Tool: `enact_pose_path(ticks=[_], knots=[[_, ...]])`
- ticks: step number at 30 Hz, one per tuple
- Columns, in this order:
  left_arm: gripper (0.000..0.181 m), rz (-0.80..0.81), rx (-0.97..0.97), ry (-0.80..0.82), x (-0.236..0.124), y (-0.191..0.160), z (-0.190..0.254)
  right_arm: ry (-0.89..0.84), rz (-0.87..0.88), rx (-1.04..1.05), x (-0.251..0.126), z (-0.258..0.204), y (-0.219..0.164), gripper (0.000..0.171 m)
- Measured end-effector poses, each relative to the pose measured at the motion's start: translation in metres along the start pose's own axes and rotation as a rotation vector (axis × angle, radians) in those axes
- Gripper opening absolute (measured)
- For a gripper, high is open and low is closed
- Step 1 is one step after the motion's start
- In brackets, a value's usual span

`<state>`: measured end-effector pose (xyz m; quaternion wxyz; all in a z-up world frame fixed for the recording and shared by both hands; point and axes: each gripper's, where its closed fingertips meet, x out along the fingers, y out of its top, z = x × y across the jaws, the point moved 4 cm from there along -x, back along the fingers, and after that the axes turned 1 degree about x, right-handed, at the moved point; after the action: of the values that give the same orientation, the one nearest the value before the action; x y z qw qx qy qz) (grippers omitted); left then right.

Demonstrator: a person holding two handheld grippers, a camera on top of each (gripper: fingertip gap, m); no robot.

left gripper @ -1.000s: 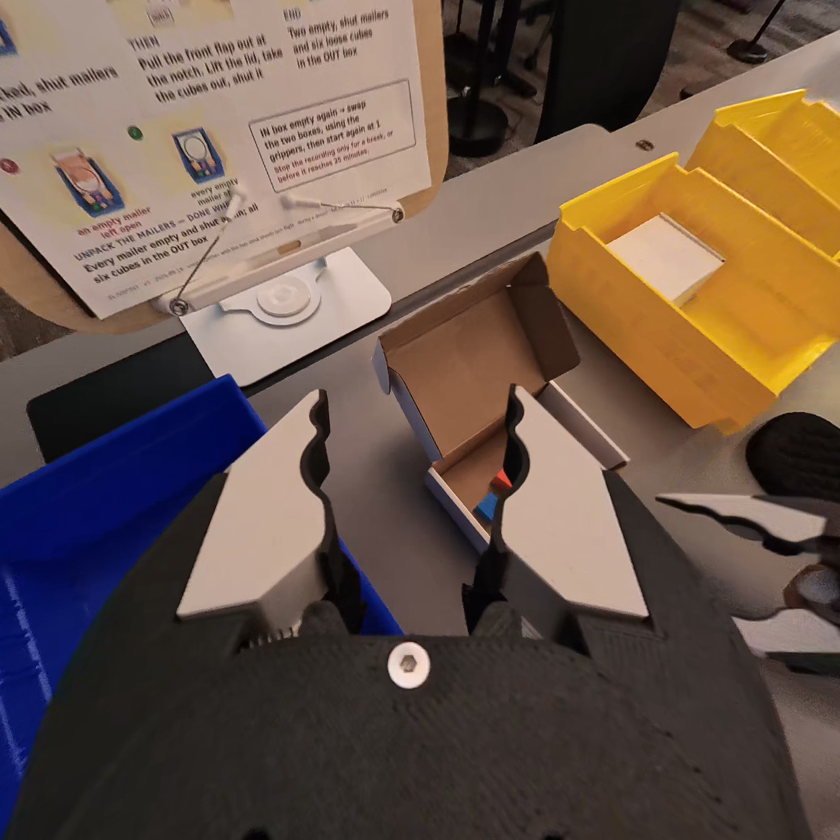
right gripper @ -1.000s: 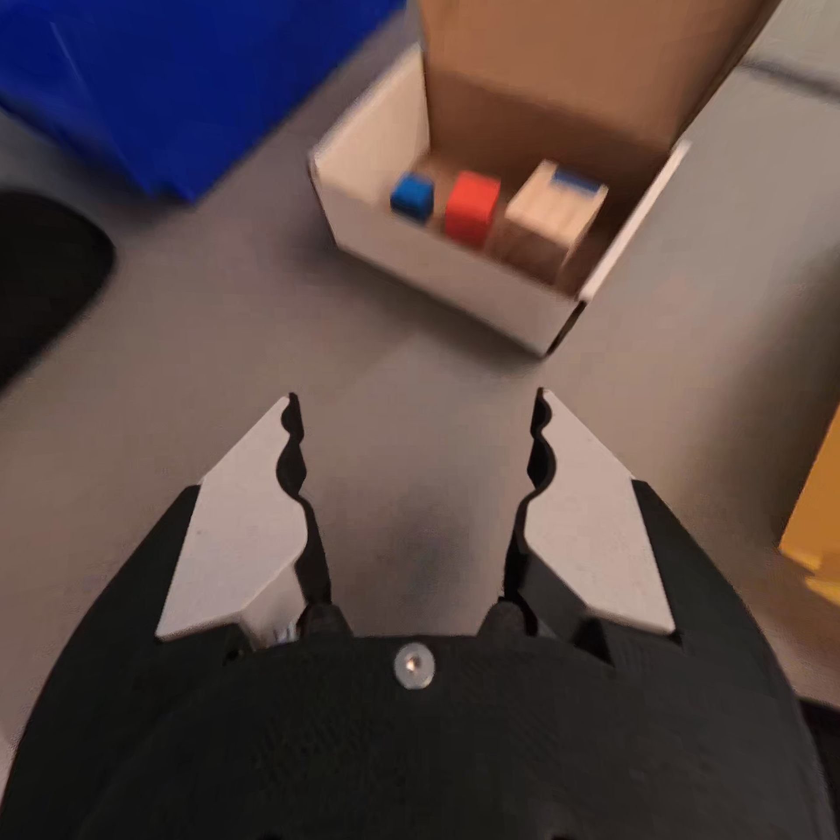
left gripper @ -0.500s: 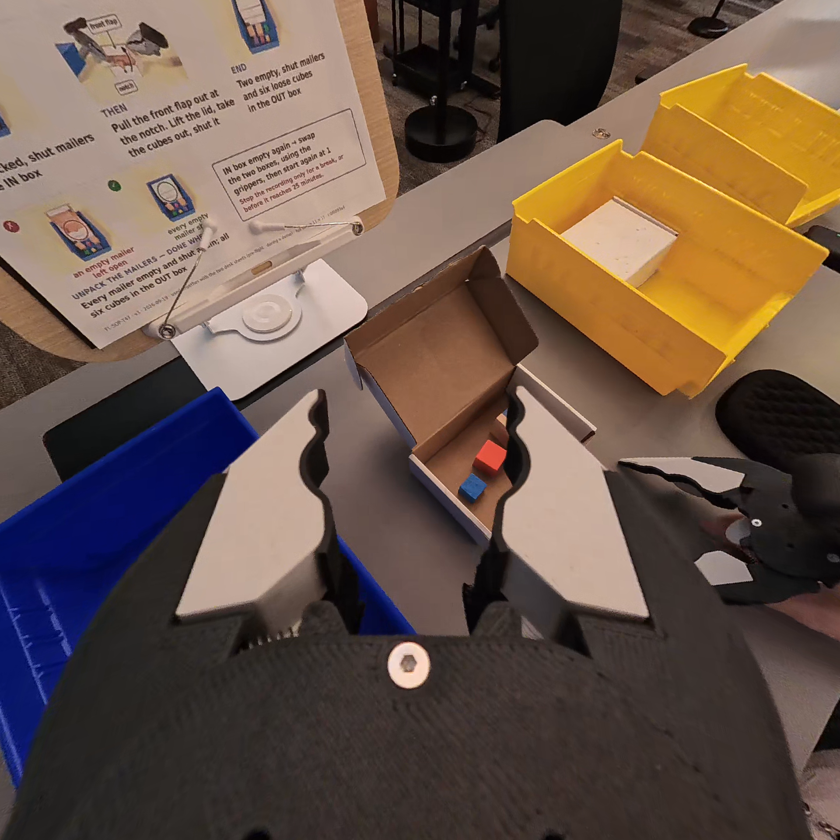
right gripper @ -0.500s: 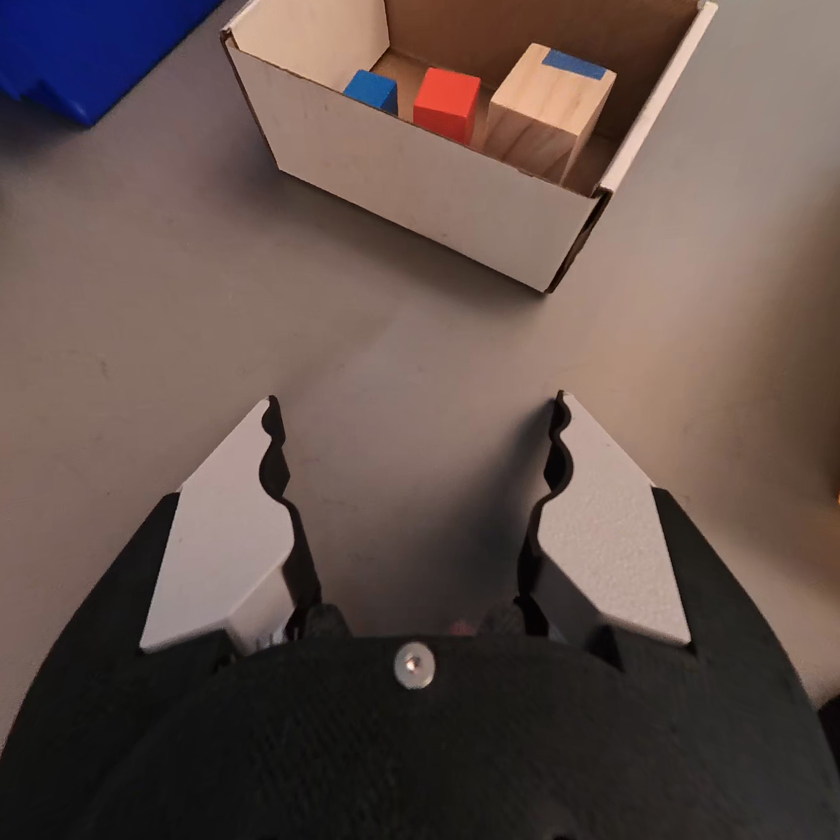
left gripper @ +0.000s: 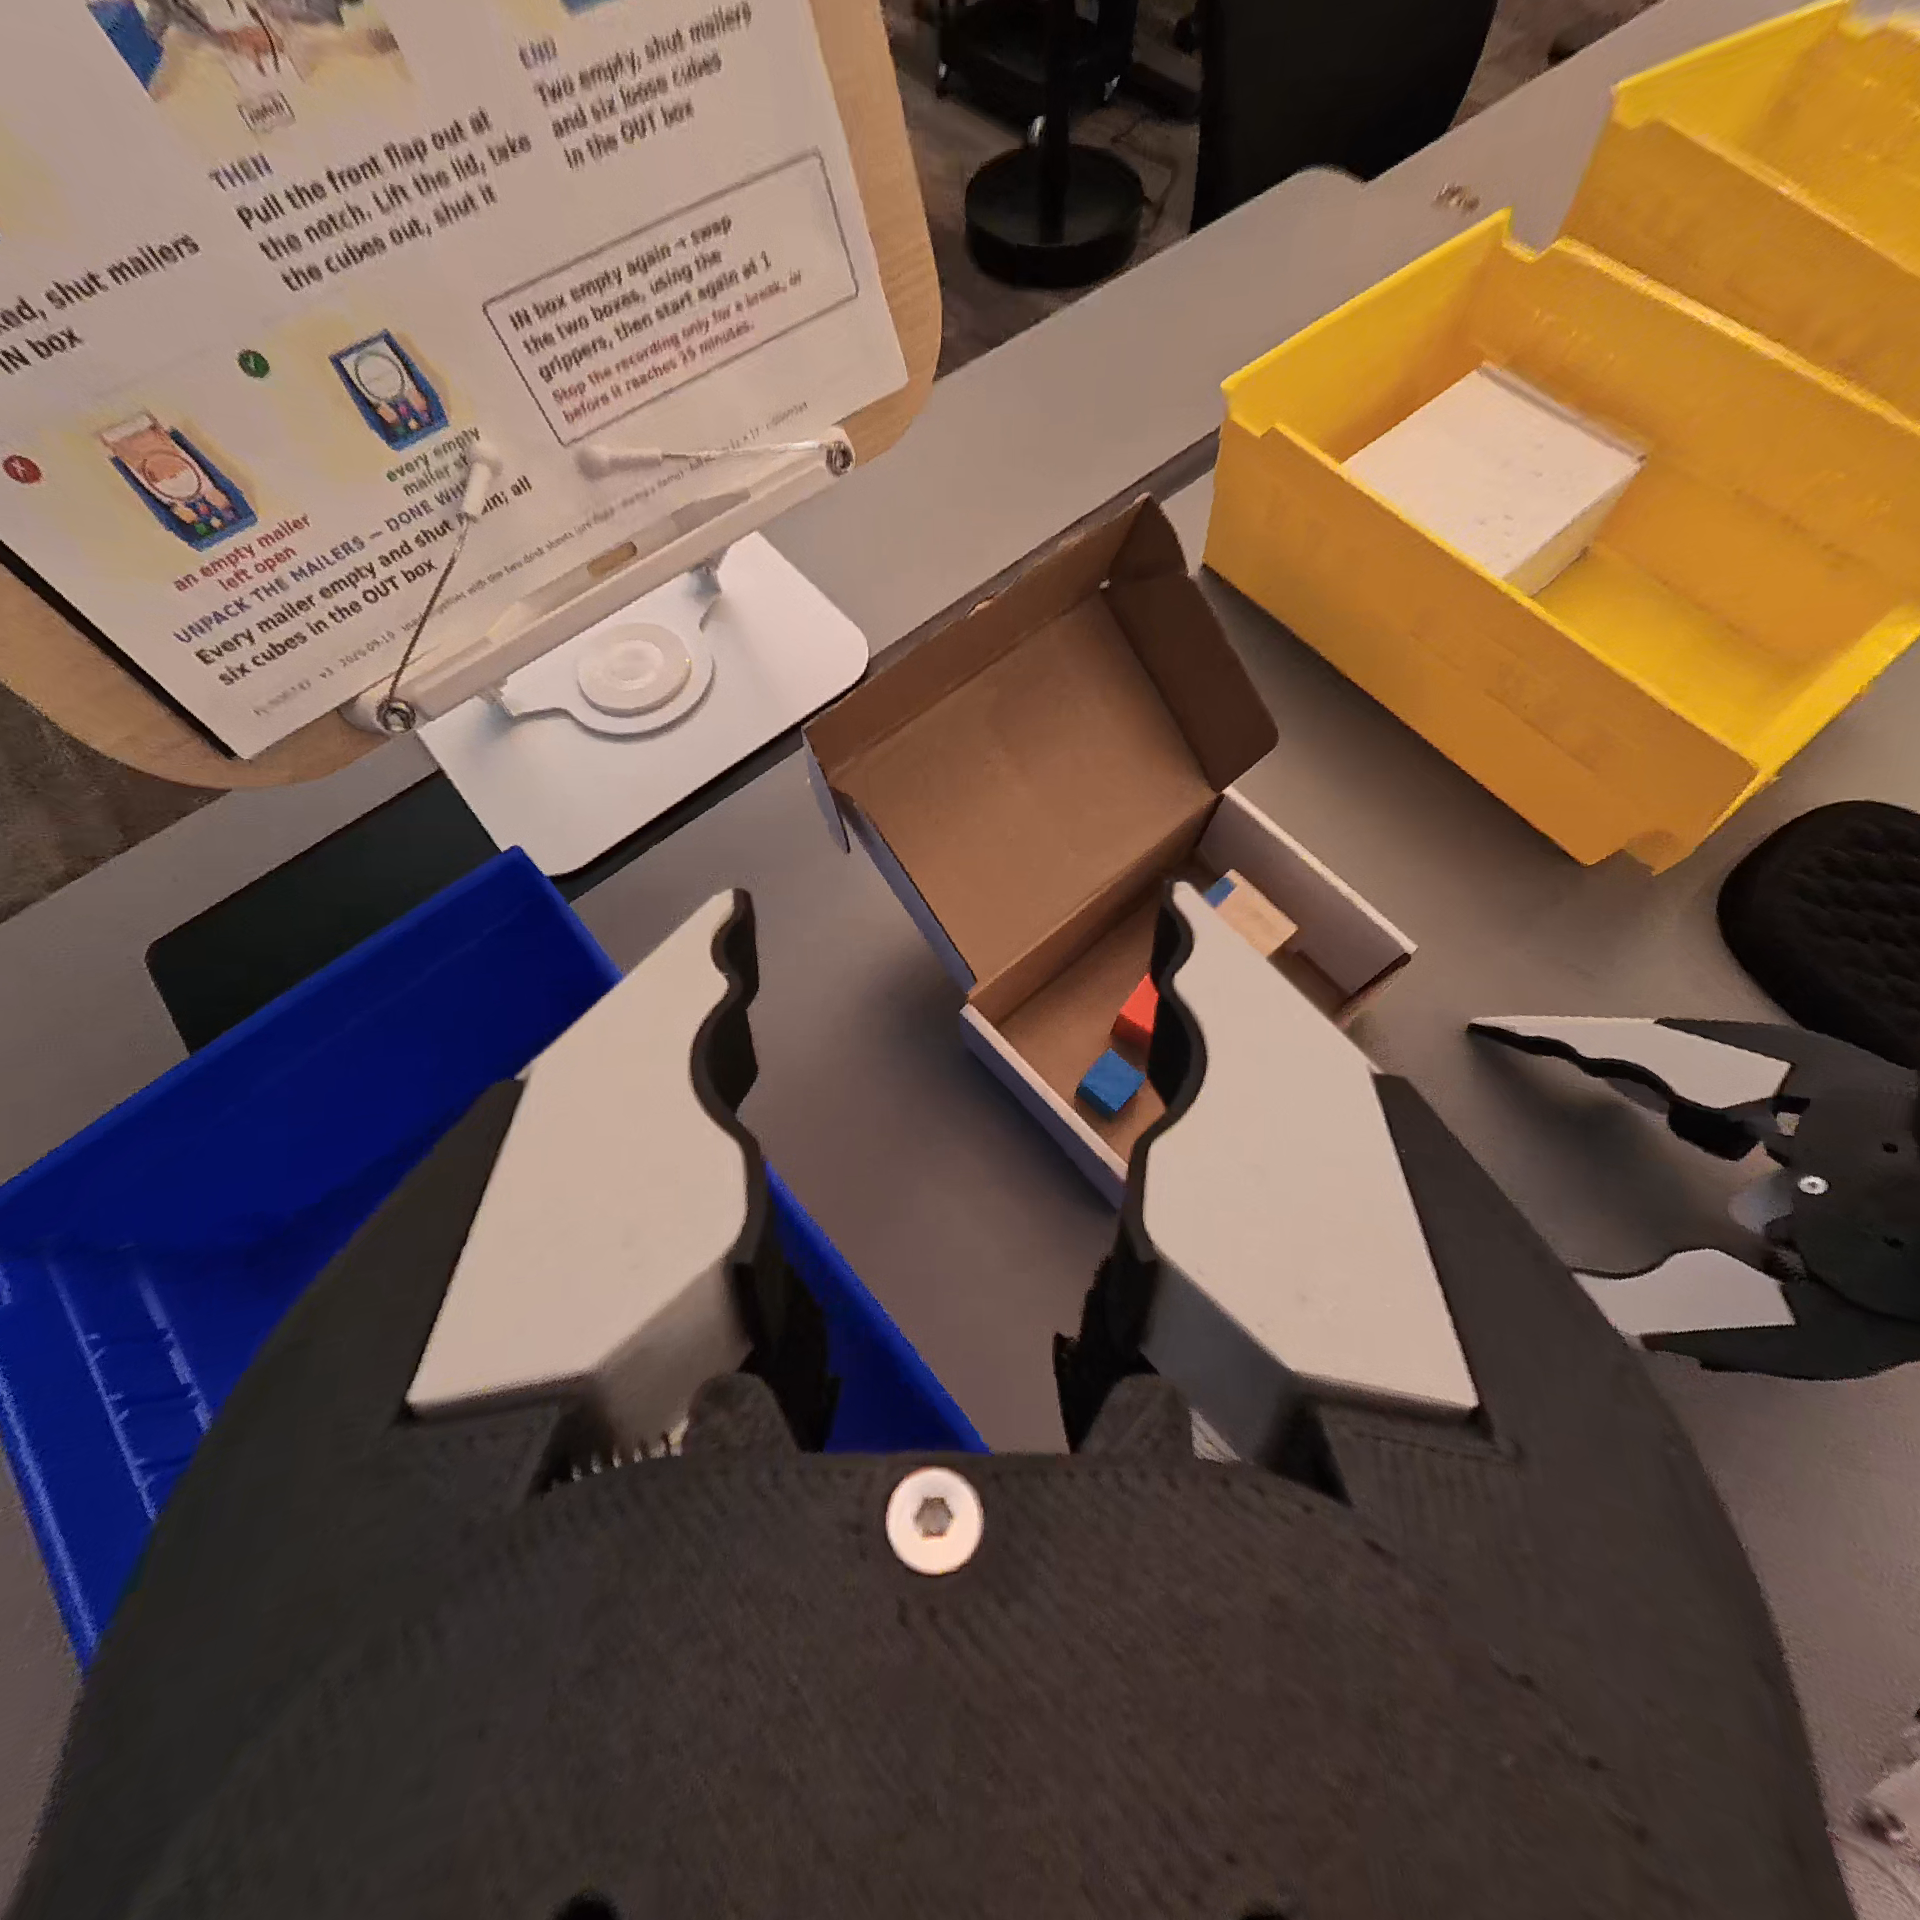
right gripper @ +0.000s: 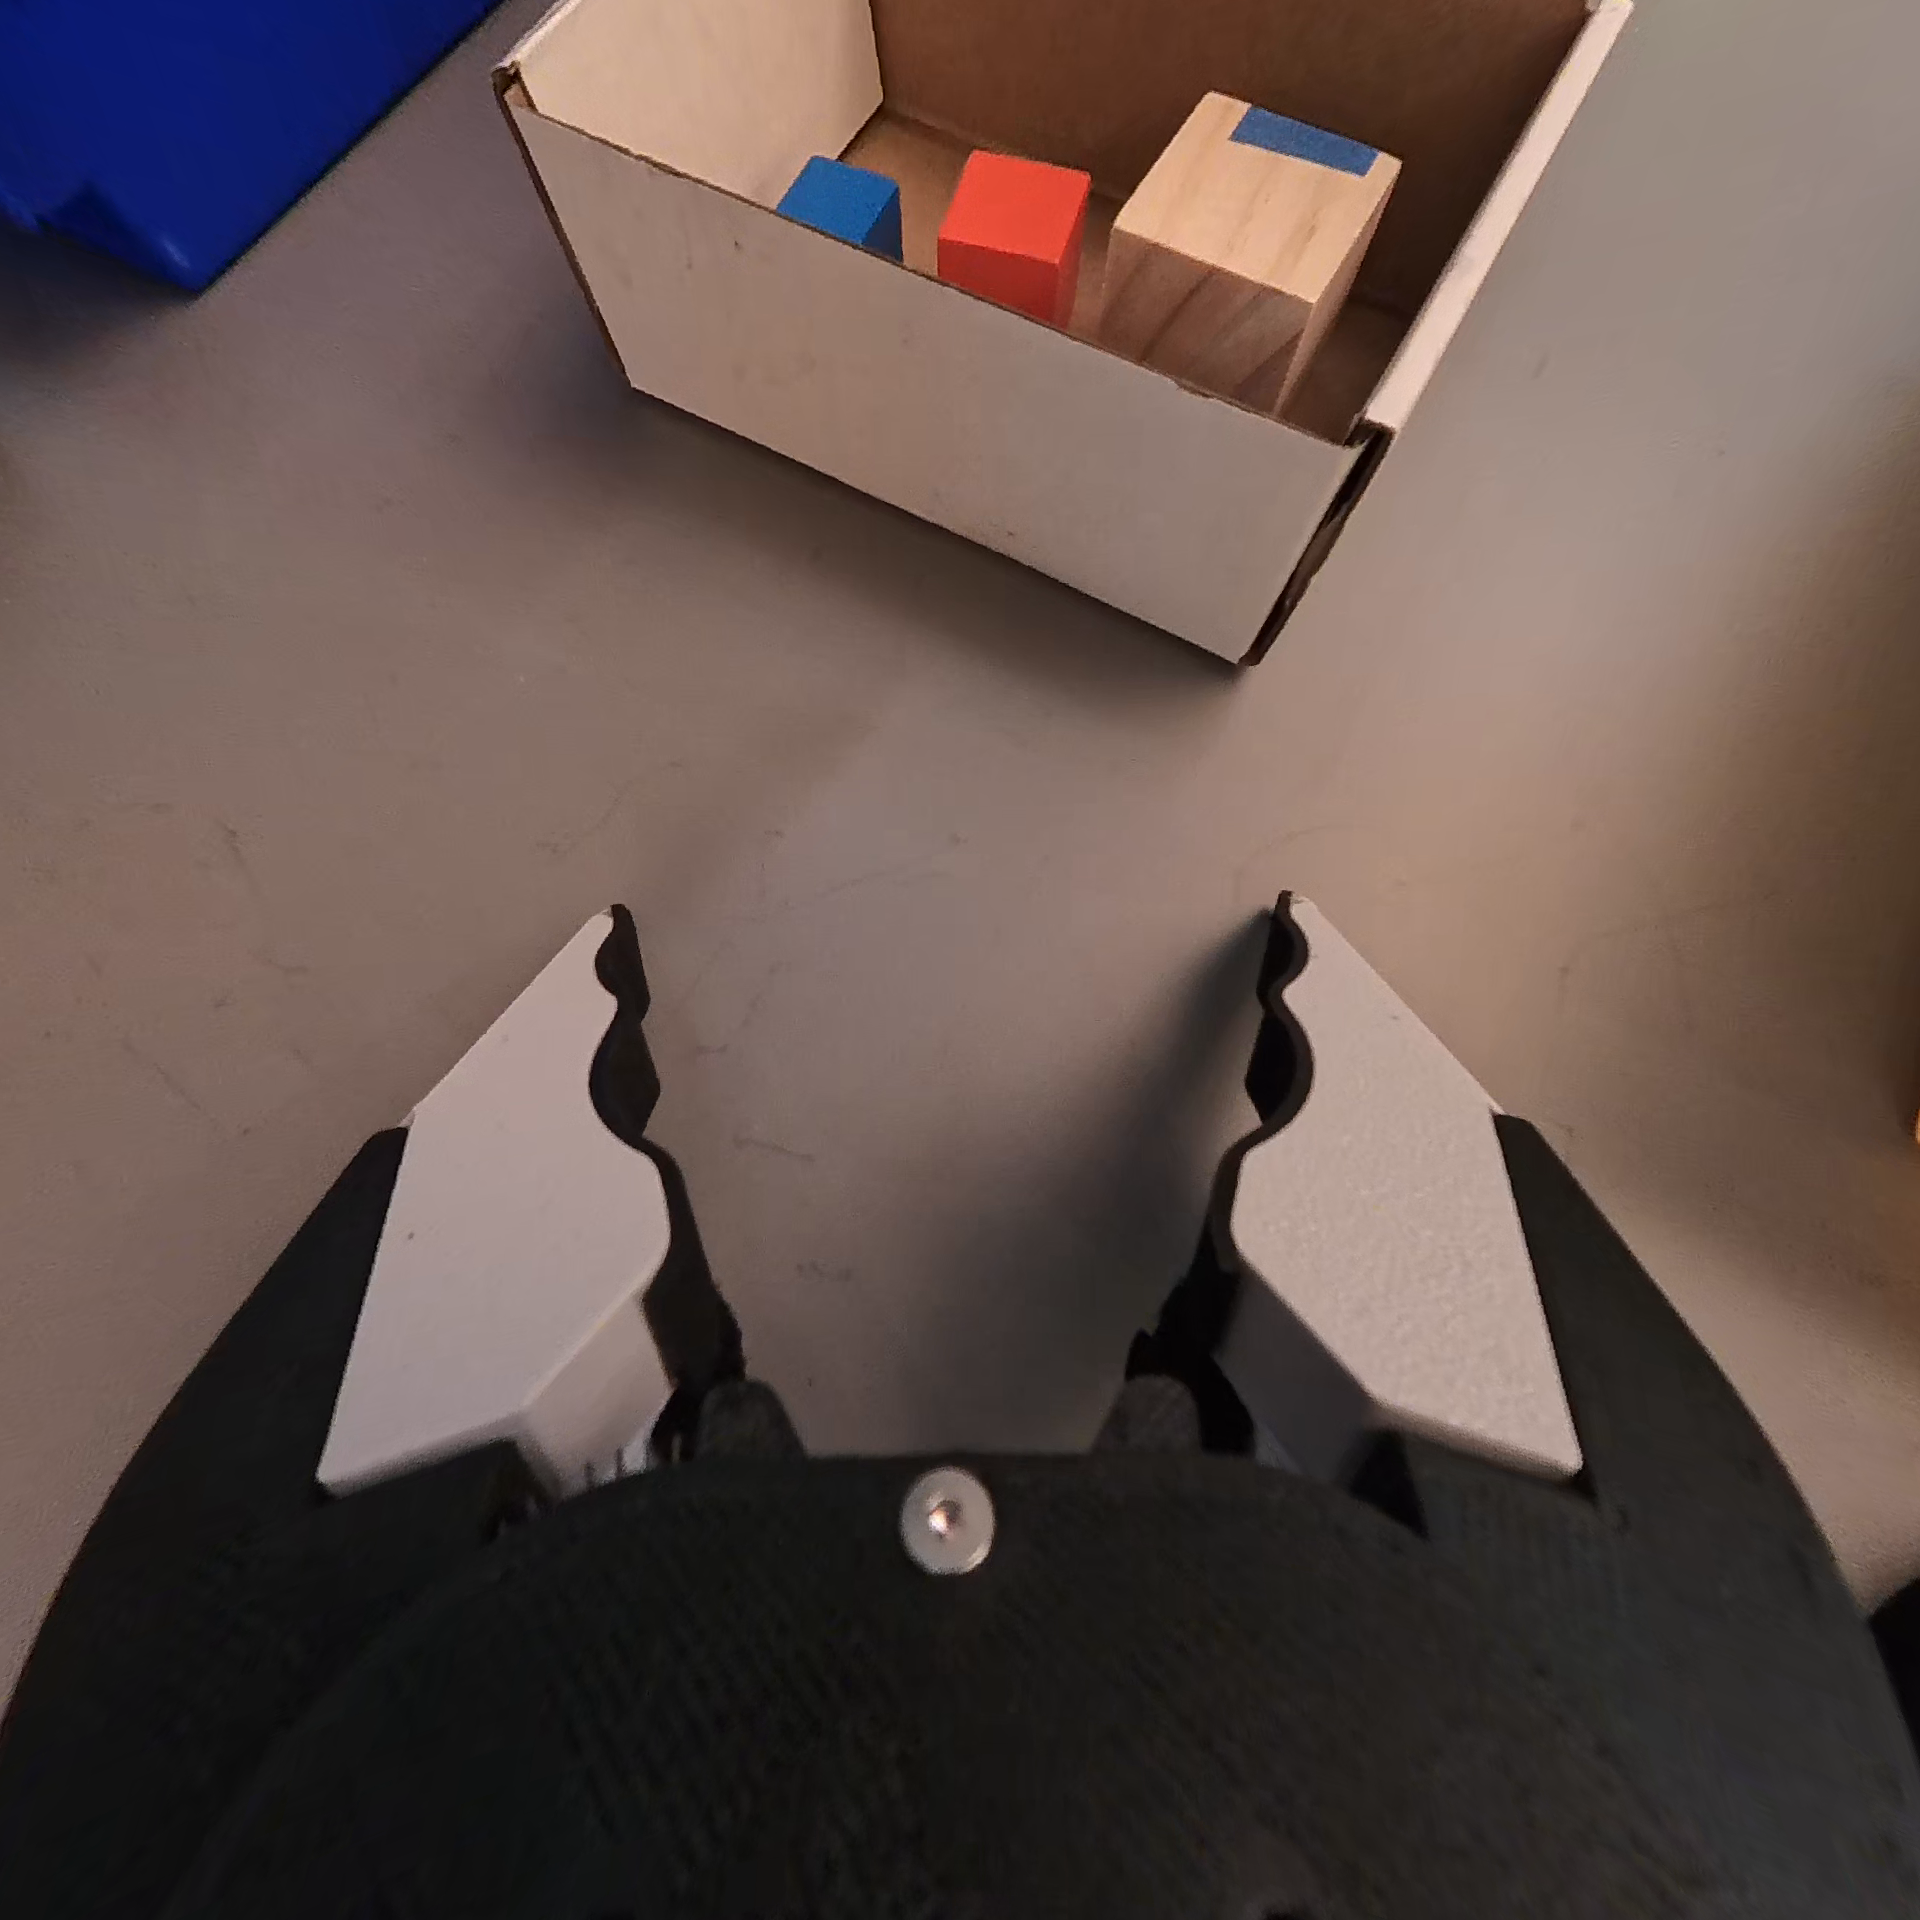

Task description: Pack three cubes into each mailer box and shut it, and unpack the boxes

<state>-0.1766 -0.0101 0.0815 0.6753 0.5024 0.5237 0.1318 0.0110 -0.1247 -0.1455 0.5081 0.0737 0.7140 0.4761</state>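
Observation:
An open white mailer box (right gripper: 966, 436) stands on the grey table with its lid (left gripper: 1018, 790) raised. Inside are a small blue cube (right gripper: 842, 203), a red cube (right gripper: 1013, 229) and a larger wooden cube (right gripper: 1242, 249) with a blue patch. The box also shows in the left wrist view (left gripper: 1049, 1117). My right gripper (right gripper: 951, 914) is open and empty, a little in front of the box; it also shows in the left wrist view (left gripper: 1538, 1153). My left gripper (left gripper: 956, 904) is open and empty, above the table between the blue bin and the box.
A blue bin (left gripper: 260, 1122) lies at the left. A yellow bin (left gripper: 1455, 665) at the right holds a shut white mailer (left gripper: 1486, 488); a second yellow bin (left gripper: 1787, 156) stands behind it. An instruction sheet on a stand (left gripper: 436, 312) is at the back. A black pad (left gripper: 1829, 914) lies at the right. About 30 centimetres separates my left fingertips from my right. To the larger wooden cube (right gripper: 1242, 249): right tips about 11 centimetres, left tips about 20 centimetres.
My right gripper has moved closer to the box and opened wider. The left view has shifted slightly; the box and cubes have not moved.

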Motion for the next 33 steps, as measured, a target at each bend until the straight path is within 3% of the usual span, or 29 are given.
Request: enact_pose_path(ticks=[1, 12, 33], knots=[[0.077, -0.018, 0.004, 0.007, 0.003, -0.002, 0.0, 0.0, 0.0, 0.0, 0.0, 0.0, 0.0, 0.117], [0.078, -0.074, 0.026, 0.001, 0.017, -0.008, 0.011, 0.0, 0.0, 0.0, 0.0, 0.0, 0.0, 0.117], [0.079, -0.062, 0.118, -0.096, 0.008, -0.002, 0.039, 0.0, 0.0, 0.0, 0.0, 0.0, 0.0, 0.117]])
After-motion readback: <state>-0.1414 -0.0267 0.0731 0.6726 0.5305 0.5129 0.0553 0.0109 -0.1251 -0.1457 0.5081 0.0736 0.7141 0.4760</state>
